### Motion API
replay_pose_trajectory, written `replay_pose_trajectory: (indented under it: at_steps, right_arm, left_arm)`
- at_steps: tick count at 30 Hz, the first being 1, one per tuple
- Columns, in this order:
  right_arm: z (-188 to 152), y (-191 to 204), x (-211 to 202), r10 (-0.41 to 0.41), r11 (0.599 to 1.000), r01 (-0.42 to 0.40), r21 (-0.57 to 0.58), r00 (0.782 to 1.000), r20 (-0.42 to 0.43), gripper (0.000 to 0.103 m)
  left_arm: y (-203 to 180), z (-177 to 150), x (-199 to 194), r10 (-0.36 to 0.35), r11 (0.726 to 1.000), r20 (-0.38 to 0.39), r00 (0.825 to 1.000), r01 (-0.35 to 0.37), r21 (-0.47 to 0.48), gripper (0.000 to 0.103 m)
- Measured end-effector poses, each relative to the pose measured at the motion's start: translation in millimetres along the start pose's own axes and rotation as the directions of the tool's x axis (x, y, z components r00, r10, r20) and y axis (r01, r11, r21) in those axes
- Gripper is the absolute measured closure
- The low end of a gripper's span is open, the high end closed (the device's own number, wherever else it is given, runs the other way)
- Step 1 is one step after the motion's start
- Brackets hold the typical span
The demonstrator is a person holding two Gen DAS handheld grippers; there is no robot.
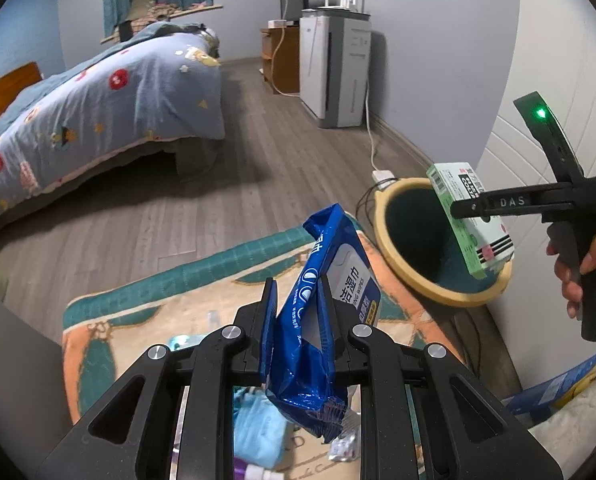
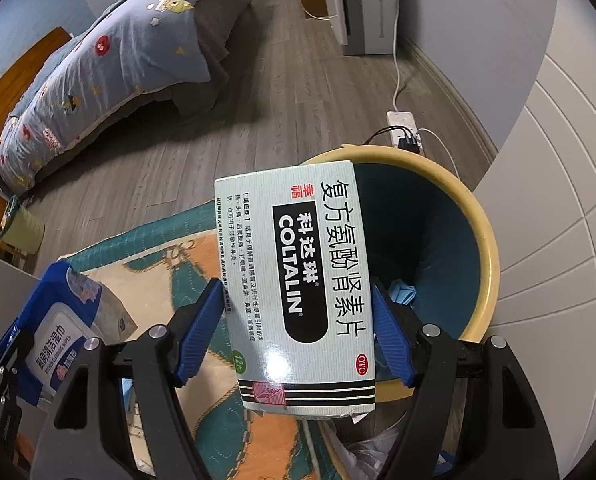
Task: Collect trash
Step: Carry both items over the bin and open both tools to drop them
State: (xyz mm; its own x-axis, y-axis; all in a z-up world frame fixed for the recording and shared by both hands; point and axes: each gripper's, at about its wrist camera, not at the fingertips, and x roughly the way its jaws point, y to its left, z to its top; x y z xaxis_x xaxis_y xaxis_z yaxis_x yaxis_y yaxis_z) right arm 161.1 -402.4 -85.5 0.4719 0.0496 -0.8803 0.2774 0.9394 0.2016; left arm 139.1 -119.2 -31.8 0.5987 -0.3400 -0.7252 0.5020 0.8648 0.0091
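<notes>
Behind everything is a bedroom with a bed (image 1: pixel 97 92) and a wood floor. From the left wrist, the left gripper (image 1: pixel 298 320) is clamped on a blue wipes pack (image 1: pixel 318 320) that stands up between its fingers; the bin (image 1: pixel 426 240) lies ahead and to the right. From the right wrist, the right gripper (image 2: pixel 298 328) squeezes a medicine box (image 2: pixel 298 280) by its long sides. That box pokes forward over the bin's rim, so I think the right hand is nearer and should drop first.

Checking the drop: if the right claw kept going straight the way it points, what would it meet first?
Probably the open mouth of the yellow-rimmed bin: the right claw, holding the medicine box, points at it. Depth is unclear.
</notes>
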Motion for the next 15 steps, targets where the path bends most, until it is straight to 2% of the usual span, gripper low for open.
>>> replay_pose_trajectory:
  at_steps: [10, 15]
  right_arm:
    - [14, -15, 1, -0.052, 0.998, 0.053, -0.036, 0.998, 0.034, 0.032]
    - [21, -34, 3, -0.061, 0.998, 0.061, -0.003, 0.997, 0.037, 0.032]
  left_arm:
    - [-22, 5, 10, -0.07, 0.997, -0.002, 0.998, 0.07, 0.01, 0.082]
    - [-48, 14, 18, -0.089, 0.994, -0.001, 0.996, 0.089, 0.059, 0.082]
